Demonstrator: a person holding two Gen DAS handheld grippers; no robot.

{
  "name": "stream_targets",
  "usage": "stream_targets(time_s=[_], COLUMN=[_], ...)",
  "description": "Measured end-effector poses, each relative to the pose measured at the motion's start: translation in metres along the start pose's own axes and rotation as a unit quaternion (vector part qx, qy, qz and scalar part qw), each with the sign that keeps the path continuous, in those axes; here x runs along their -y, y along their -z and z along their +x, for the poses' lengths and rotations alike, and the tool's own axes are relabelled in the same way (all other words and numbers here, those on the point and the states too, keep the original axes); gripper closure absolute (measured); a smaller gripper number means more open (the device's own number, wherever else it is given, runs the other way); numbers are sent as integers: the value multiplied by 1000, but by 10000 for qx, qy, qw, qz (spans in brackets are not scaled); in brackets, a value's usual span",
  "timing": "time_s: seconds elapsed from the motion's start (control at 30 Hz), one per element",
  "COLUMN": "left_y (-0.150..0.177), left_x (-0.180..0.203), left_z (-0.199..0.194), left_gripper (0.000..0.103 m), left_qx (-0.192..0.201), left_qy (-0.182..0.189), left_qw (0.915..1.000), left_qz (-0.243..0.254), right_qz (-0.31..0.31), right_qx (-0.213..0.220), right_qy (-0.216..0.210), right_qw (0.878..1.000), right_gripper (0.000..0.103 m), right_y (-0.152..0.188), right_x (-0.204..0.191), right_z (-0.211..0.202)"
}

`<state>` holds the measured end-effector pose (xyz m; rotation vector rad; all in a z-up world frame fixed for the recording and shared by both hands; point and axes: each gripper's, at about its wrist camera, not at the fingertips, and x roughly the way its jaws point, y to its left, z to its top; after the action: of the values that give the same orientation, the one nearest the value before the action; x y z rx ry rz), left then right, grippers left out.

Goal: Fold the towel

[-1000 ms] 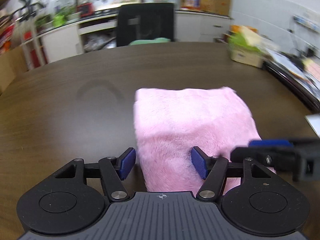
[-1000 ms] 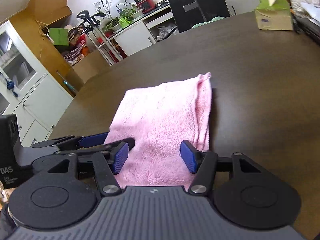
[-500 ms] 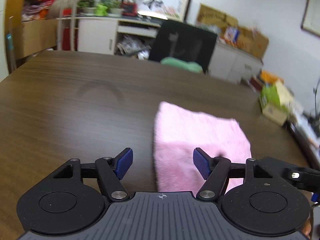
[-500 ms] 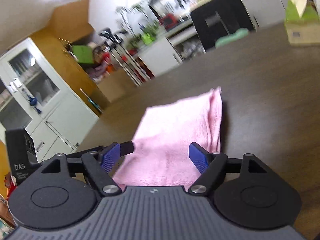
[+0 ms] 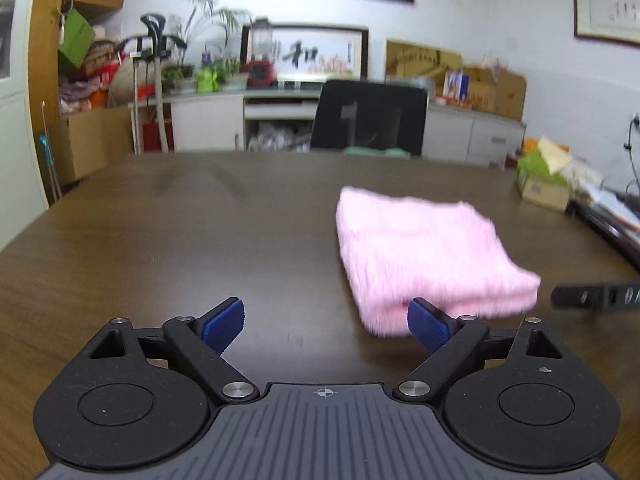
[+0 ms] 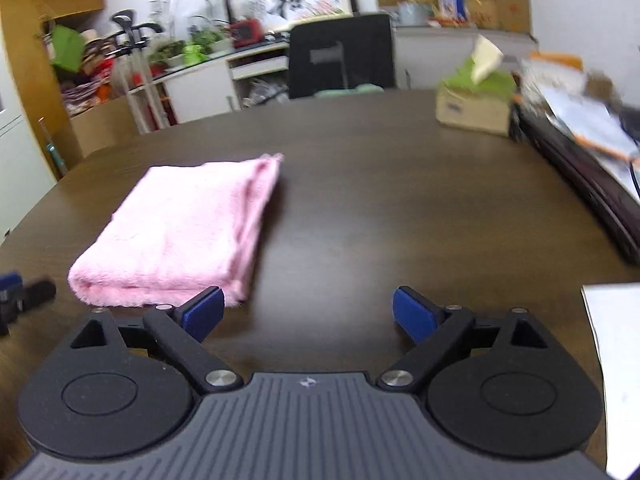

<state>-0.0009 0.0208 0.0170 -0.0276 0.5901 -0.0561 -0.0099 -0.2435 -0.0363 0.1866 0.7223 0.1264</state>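
Observation:
A pink fluffy towel (image 5: 424,248) lies folded in several layers on the dark wooden table (image 5: 200,240). It also shows in the right wrist view (image 6: 184,232). My left gripper (image 5: 325,326) is open and empty, just near and left of the towel's near edge. My right gripper (image 6: 309,314) is open and empty, near and to the right of the towel. Neither gripper touches the towel. The tip of the right gripper (image 5: 596,296) shows at the right edge of the left wrist view.
A green tissue box (image 6: 476,98) stands at the far right of the table, beside papers and a dark tray (image 6: 580,160). A white sheet (image 6: 616,360) lies at the near right. A black office chair (image 5: 370,120) stands behind the far edge.
Both grippers have drawn back and apart from the towel and lifted their view. The left one moved left, the right one moved right. The towel stays folded on the table.

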Motion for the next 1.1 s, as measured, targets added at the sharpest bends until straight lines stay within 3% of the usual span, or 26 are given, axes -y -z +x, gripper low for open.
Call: stream_targets(time_s=[0.17,0.47,0.73,1.1], left_y=[10,15,16,17], left_x=[3,-1,-1,-3], left_z=[11,8,7,6], left_gripper=[6,0,0,0], left_qx=[-478,-523,-593,-603], left_qy=[-10,-122,-421,-469], left_qw=[9988,9986,9973,9971], left_qz=[99,-6,23,22], right_qz=[-300,-849,-881,-914], right_qx=[-23,-60,-45,-24], right_qy=[309,547,528,487], right_qw=[9991,9949,9947,9946], right_gripper=[3,1,1,0], right_y=[7,18,18,18], right_x=[-4,-18,-18,-16], right_z=[1,4,5,8])
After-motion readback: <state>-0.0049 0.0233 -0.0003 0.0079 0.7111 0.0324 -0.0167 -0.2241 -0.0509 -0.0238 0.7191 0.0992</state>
